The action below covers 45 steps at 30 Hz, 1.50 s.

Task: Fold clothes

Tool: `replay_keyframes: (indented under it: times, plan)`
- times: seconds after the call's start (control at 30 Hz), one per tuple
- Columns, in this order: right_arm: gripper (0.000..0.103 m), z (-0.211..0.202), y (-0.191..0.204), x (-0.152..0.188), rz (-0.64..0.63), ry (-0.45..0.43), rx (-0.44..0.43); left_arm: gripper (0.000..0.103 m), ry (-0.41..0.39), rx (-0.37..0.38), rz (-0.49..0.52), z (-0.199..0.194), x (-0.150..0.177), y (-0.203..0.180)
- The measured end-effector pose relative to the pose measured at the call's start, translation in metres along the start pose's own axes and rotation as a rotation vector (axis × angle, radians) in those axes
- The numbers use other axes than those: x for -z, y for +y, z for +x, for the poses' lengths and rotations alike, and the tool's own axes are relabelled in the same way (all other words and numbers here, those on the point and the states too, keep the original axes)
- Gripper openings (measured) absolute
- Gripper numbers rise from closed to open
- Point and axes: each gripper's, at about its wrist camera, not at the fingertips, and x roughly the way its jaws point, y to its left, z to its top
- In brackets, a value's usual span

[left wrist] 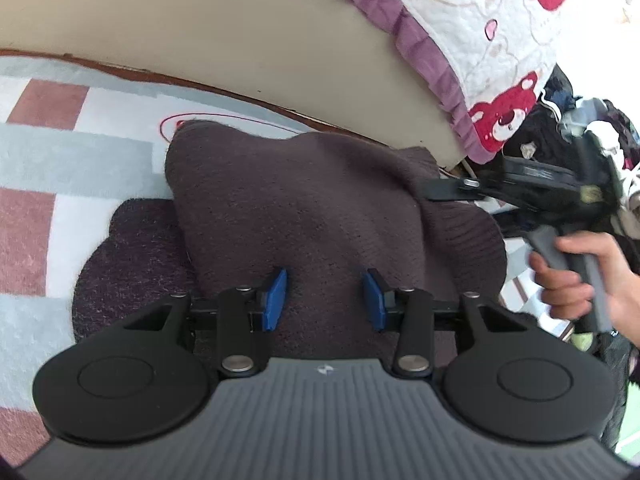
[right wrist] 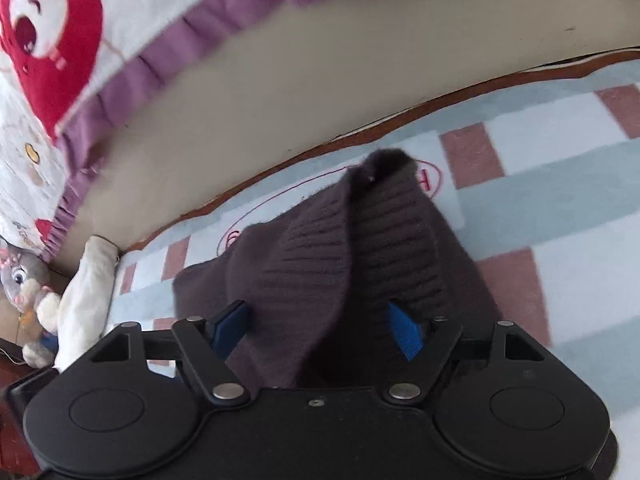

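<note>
A checked blanket (left wrist: 36, 168) in pale blue, white and dusty red covered the bed and served as the folding surface. Behind it ran a beige bed board (left wrist: 248, 40), with a white quilt (left wrist: 480, 20) printed with red bears and edged in purple hanging over it.

A dark brown knit sweater (left wrist: 304, 200) lay on the blanket, bunched into a thick, partly folded heap. Part of it overlapped a purple fuzzy garment (left wrist: 132, 256) beneath it, probably one already folded.

The left hand-held gripper (left wrist: 325, 300) hovered low over the near edge of the sweater, its blue pads apart and not pressing the knit, so it held nothing; it looked to be letting the cloth settle.

The right hand-held gripper (right wrist: 316, 332), held by a hand (left wrist: 580, 280), reached in from the sweater's far side. Its jaws stood wide, with a ribbed fold of the sweater rising between the pads, which did not clamp it.

A pile of dark clothes (left wrist: 560, 132) waited beside the bed. A plush rabbit (right wrist: 24, 280) and a white cloth roll (right wrist: 88, 296) sat at the bed's edge.
</note>
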Motion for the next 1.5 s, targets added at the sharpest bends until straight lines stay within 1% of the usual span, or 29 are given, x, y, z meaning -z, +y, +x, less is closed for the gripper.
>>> replay_keyframes:
  times: [0.03,0.07,0.1,0.2,0.23,0.27,0.3,0.37,0.4,0.43,0.47,0.5,0.53,0.57,0.67,0.73,0.8,0.9,0.97,1.0,1.03,1.13,1.17,1.23,1.27,1.3,1.37,1.43,1.5]
  plan:
    - [0.007,0.002,0.005,-0.003,-0.056,-0.035,0.009,0.04,-0.001,-0.002,0.003,-0.001,0.0,-0.001]
    - [0.004,0.002,0.014,-0.008,-0.144,-0.075,0.044,0.041,-0.003,-0.002,0.004,-0.002,0.0,-0.002]
    - [0.004,-0.005,0.025,-0.009,-0.227,-0.141,0.103,0.041,-0.005,-0.003,0.004,-0.003,0.0,-0.003]
    - [0.003,-0.033,0.042,-0.008,-0.35,-0.292,0.263,0.041,-0.014,0.011,0.025,-0.006,-0.001,-0.009]
    - [0.003,-0.039,0.045,-0.007,-0.393,-0.326,0.322,0.041,-0.014,0.016,0.034,-0.006,-0.001,-0.012]
    - [0.003,-0.034,0.044,-0.005,-0.446,-0.299,0.403,0.041,-0.014,0.015,0.044,-0.006,-0.001,-0.015]
    - [0.004,-0.029,0.041,-0.003,-0.487,-0.271,0.484,0.041,-0.008,-0.007,0.063,-0.005,-0.001,-0.019]
    - [0.009,-0.023,0.028,0.001,-0.482,-0.228,0.623,0.042,0.011,-0.081,0.123,0.0,0.001,-0.028]
    - [0.015,-0.032,0.019,0.004,-0.43,-0.24,0.61,0.043,0.021,-0.113,0.162,0.002,0.002,-0.033]
    - [0.024,-0.043,0.01,0.007,-0.372,-0.253,0.586,0.043,0.022,-0.126,0.189,0.003,0.004,-0.036]
    - [0.033,-0.06,0.0,0.013,-0.291,-0.274,0.529,0.043,0.022,-0.128,0.196,0.003,0.004,-0.037]
    - [0.047,-0.074,-0.008,0.021,-0.211,-0.298,0.483,0.043,0.025,-0.128,0.19,0.003,0.003,-0.038]
    - [0.05,-0.088,-0.016,0.029,-0.136,-0.317,0.437,0.043,0.029,-0.124,0.181,0.002,0.001,-0.037]
    - [0.05,-0.101,-0.024,0.04,-0.082,-0.32,0.39,0.043,0.031,-0.117,0.168,0.001,0.0,-0.035]
    - [0.051,-0.126,-0.039,0.073,0.003,-0.282,0.294,0.043,0.037,-0.096,0.126,-0.001,-0.003,-0.027]
    - [0.056,-0.134,-0.042,0.1,0.031,-0.244,0.27,0.043,0.042,-0.095,0.115,0.0,-0.004,-0.026]
    - [0.062,-0.139,-0.043,0.13,0.064,-0.227,0.274,0.043,0.047,-0.099,0.116,0.0,-0.005,-0.028]
    - [0.063,-0.139,-0.047,0.162,0.114,-0.222,0.271,0.043,0.053,-0.12,0.139,-0.001,-0.005,-0.033]
    - [0.061,-0.129,-0.052,0.171,0.135,-0.234,0.209,0.043,0.054,-0.132,0.15,-0.001,-0.005,-0.036]
    - [0.031,-0.123,-0.052,0.171,0.121,-0.239,0.158,0.043,0.054,-0.138,0.154,-0.002,-0.005,-0.037]
    - [0.012,-0.119,-0.049,0.171,0.074,-0.256,0.103,0.043,0.052,-0.146,0.156,-0.002,-0.004,-0.038]
    - [0.011,-0.135,-0.025,0.175,-0.077,-0.373,0.084,0.043,0.039,-0.178,0.174,-0.009,-0.004,-0.047]
    - [0.011,-0.146,-0.017,0.179,-0.104,-0.4,0.114,0.043,0.027,-0.173,0.185,-0.015,-0.004,-0.054]
    - [0.01,-0.167,-0.002,0.187,-0.157,-0.447,0.178,0.043,-0.003,-0.107,0.216,-0.031,-0.002,-0.069]
    - [0.01,-0.17,-0.002,0.194,-0.166,-0.438,0.23,0.043,-0.005,-0.088,0.237,-0.035,0.0,-0.076]
    - [0.01,-0.165,-0.01,0.2,-0.151,-0.405,0.278,0.044,0.002,-0.083,0.261,-0.037,0.003,-0.084]
    - [0.009,-0.155,-0.026,0.213,-0.119,-0.337,0.37,0.045,0.034,-0.096,0.312,-0.032,0.011,-0.095]
    - [0.009,-0.139,-0.042,0.223,-0.061,-0.285,0.399,0.045,0.104,-0.147,0.343,-0.014,0.022,-0.097]
    - [0.009,-0.133,-0.043,0.225,-0.056,-0.286,0.402,0.045,0.137,-0.185,0.343,-0.002,0.03,-0.096]
